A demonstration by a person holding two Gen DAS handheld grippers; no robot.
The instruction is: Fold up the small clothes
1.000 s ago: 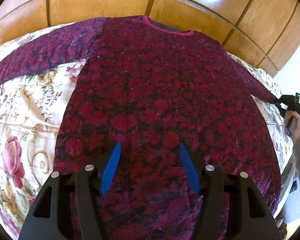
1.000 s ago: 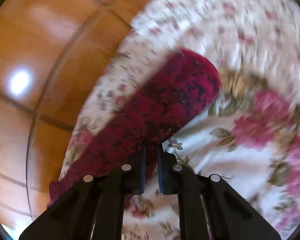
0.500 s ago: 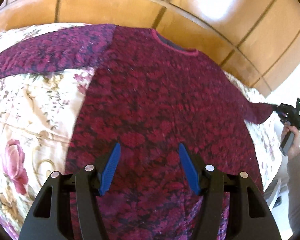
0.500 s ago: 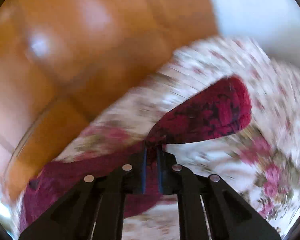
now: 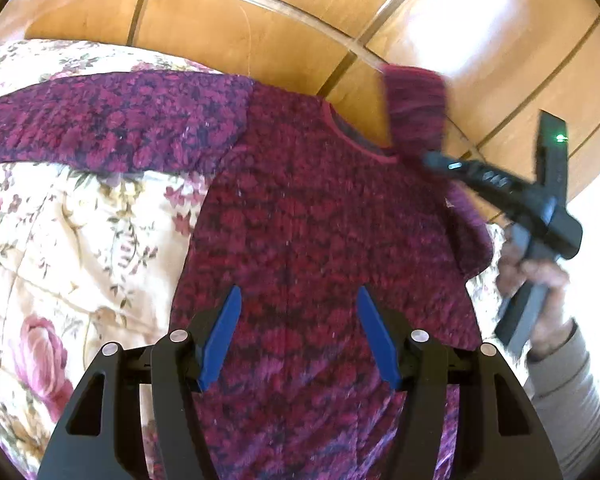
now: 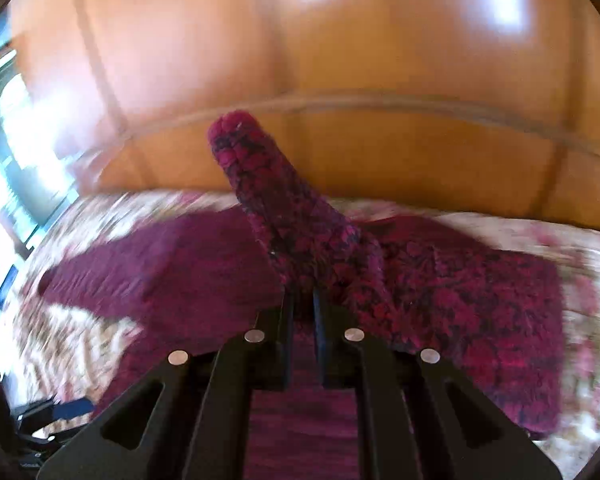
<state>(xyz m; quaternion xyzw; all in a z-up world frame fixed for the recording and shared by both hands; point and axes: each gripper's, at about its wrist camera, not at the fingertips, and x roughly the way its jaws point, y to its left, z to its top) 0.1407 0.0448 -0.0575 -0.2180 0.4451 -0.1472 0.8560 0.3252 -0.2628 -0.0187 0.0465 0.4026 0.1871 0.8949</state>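
Observation:
A dark red patterned knit sweater [image 5: 308,216] lies flat on a floral bedspread [image 5: 60,240], neckline at the far side, left sleeve [image 5: 100,124] stretched out to the left. My left gripper [image 5: 298,312] is open and empty, hovering over the sweater's lower body. My right gripper [image 6: 302,296] is shut on the right sleeve [image 6: 268,204], held up in the air with the cuff standing above the sweater [image 6: 460,280]. In the left wrist view the right gripper [image 5: 432,158] holds the lifted sleeve [image 5: 416,108] over the right shoulder.
A glossy wooden headboard [image 5: 260,28] runs along the far edge of the bed, also in the right wrist view [image 6: 380,80]. The bedspread [image 6: 80,340] reaches left toward a bright window area [image 6: 16,140]. The person's hand and grey sleeve [image 5: 548,320] are at the right.
My right gripper has lifted the right sleeve off the bedspread and swung it up and inward over the sweater. My left gripper has moved slightly forward, still open.

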